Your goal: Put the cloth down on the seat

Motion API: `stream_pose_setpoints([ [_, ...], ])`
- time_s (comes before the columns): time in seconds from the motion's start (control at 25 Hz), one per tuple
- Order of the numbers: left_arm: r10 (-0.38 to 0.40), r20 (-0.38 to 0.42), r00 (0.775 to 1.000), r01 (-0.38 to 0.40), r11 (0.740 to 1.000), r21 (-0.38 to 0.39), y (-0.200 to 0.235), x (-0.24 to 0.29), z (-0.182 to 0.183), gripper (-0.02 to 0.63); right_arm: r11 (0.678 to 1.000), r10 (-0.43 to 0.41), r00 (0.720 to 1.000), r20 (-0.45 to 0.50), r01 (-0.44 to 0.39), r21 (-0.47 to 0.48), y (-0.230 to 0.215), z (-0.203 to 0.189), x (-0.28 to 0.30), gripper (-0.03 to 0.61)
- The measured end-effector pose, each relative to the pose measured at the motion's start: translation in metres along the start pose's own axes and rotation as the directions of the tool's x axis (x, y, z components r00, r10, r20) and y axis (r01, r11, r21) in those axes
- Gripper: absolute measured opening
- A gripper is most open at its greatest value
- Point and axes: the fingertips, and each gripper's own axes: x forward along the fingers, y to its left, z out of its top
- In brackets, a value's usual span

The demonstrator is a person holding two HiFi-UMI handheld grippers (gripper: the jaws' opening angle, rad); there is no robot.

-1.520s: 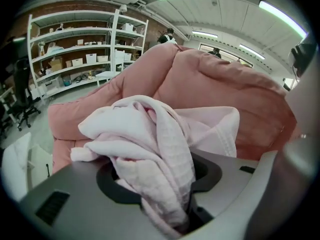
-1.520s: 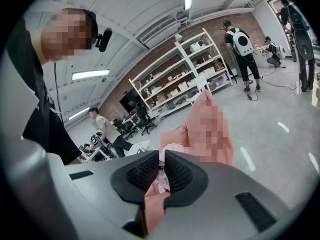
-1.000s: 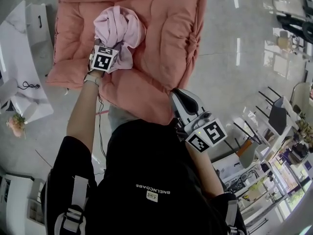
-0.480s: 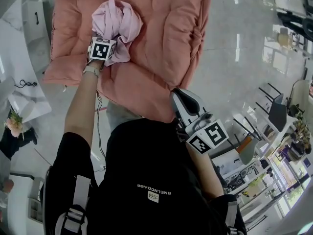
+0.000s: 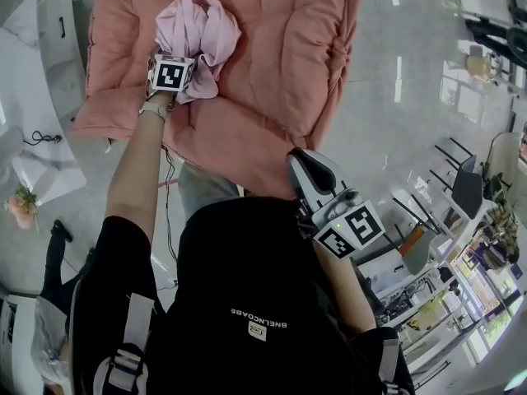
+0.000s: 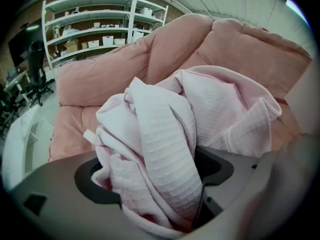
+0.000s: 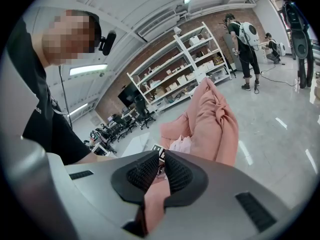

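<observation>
Our left gripper's (image 6: pixel 155 179) jaws have just opened around the limp, light cloth (image 5: pixel 198 31), easily re-pinched at any fold; our right gripper's (image 7: pixel 161 171) are together, empty.

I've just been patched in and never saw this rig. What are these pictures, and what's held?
No robot here: a person holds a two-jaw gripper in each hand. The head view looks down from their head; the other two look along each gripper's jaws. A pink padded seat stands on the floor, a pale pink cloth bunched on it. The left gripper has just been opening its jaws, with the cloth loose between them. The right gripper, by the person's body, is shut and empty.
</observation>
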Motion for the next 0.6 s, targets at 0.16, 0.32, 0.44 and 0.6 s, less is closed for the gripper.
stream_pose_setpoints([
  [0.16,0.028,0.007,1.000,-0.028,0.999,0.017,0.002,-0.011,-0.001,0.430,1.000,0.007,1.000,0.005,-0.007,-0.011,0.009,-0.002,-0.001,0.054],
  [0.32,0.069,0.013,0.998,-0.069,0.998,0.003,0.011,-0.027,-0.005,0.430,1.000,0.011,1.000,0.011,-0.011,-0.017,0.018,-0.004,-0.004,0.054],
  [0.44,0.119,0.017,0.993,-0.120,0.993,0.016,0.018,-0.044,-0.009,0.430,1.000,0.017,1.000,0.014,-0.016,-0.022,0.027,-0.008,-0.007,0.054],
  [0.6,0.161,0.043,0.986,-0.163,0.986,0.043,0.034,-0.066,-0.014,0.430,0.999,0.029,0.999,0.020,-0.029,-0.032,0.048,-0.014,0.001,0.054],
])
